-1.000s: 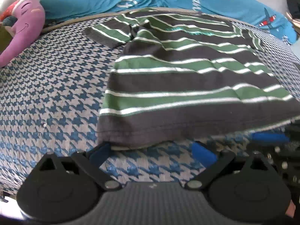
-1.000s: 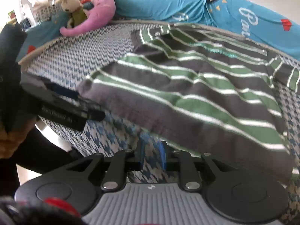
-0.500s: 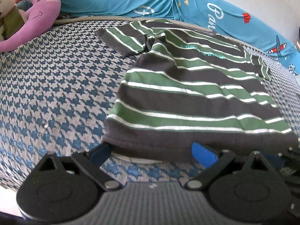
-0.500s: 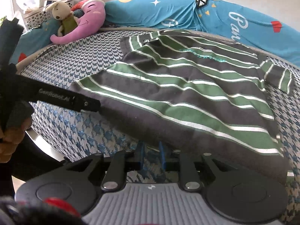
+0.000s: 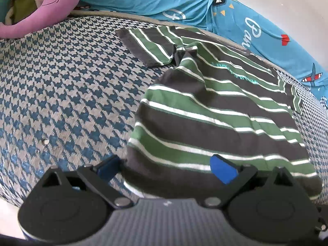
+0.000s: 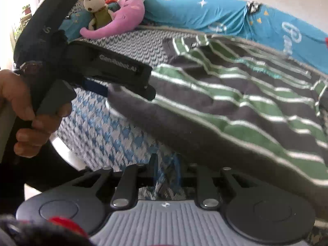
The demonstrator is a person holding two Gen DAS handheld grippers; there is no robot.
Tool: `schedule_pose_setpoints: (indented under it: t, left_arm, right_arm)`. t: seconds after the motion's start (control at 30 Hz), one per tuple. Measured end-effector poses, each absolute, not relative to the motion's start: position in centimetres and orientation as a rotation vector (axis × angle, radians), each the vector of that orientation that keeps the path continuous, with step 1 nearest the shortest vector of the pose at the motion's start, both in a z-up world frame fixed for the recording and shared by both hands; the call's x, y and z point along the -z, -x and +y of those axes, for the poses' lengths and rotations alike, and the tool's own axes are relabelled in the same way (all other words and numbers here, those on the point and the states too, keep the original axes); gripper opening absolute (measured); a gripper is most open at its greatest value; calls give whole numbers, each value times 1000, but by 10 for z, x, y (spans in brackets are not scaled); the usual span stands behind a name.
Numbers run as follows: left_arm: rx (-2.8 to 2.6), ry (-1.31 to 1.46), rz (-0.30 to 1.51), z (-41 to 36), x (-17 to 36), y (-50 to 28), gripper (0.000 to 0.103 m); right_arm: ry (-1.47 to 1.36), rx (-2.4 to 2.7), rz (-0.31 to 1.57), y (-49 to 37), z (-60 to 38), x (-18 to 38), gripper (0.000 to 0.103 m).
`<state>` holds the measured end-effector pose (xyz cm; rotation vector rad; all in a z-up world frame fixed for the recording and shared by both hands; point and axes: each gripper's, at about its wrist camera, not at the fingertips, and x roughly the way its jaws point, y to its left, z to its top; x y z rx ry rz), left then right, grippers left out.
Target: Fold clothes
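A dark grey shirt (image 5: 215,110) with green and white stripes lies spread on the houndstooth bed cover (image 5: 71,86), collar end far from me. My left gripper (image 5: 166,169) is open, and the shirt's near-left hem corner sits between its blue pads (image 5: 223,171). In the right wrist view the same shirt (image 6: 235,110) has its near hem raised off the bed. My right gripper (image 6: 166,165) has its fingers nearly together at the hem's edge, apparently pinching it. A hand (image 6: 30,110) holds the left gripper (image 6: 147,88) at the hem corner.
A purple plush toy (image 5: 51,6) and a small teddy (image 6: 98,8) lie at the far left of the bed. Teal printed bedding (image 5: 184,2) runs along the back edge. The bed's near edge (image 6: 67,149) is just below the grippers.
The left gripper has moved forward, so the hem corner now lies between its open fingers. The near hem is lifted higher, and both views have risen.
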<state>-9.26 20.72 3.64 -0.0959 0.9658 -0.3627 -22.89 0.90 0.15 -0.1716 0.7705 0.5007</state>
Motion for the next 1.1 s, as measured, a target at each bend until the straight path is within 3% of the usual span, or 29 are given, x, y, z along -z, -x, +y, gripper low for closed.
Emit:
schedule_pose_setpoints:
  t: [0.33,0.57,0.77,0.83,0.93,1.1]
  left_arm:
    - [443,70,940,214,-50,112,98]
    - [450,62,958,222,-48,119,98]
    - [468,46,942,221,-54,121,98]
    - [481,47,940,223,-55,123,98]
    - [510,50,936,224,-59,125,98]
    - [576,5,932,217,-62,131,98]
  right_arm:
    - [240,-464,725,221,9,-2,18]
    - [300,-486,707,230,8,-2,38]
    - [406,-468,663,233,15,5,38]
    - [428,-465,652,232,17,6,37]
    - [408,-449,645,227,13,2,9]
    - [231,-444,668,208,-10,-17,3]
